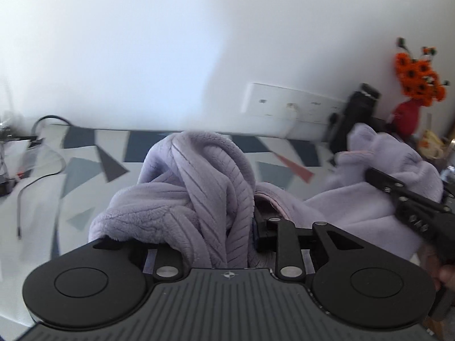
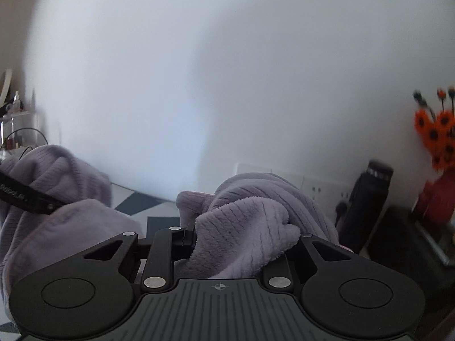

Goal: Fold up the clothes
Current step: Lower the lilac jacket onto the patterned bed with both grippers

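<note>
Lilac fleece garment (image 1: 199, 193) bunched at frame centre, pinched in left claw (image 1: 227, 236); right claw (image 2: 241, 238) pinched another fold, above patterned bench (image 1: 85, 170).

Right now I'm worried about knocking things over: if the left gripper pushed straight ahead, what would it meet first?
The lilac fleece garment bunched in the left gripper itself; beyond it, probably the patterned table, then the wall. Depth is unclear.
</note>
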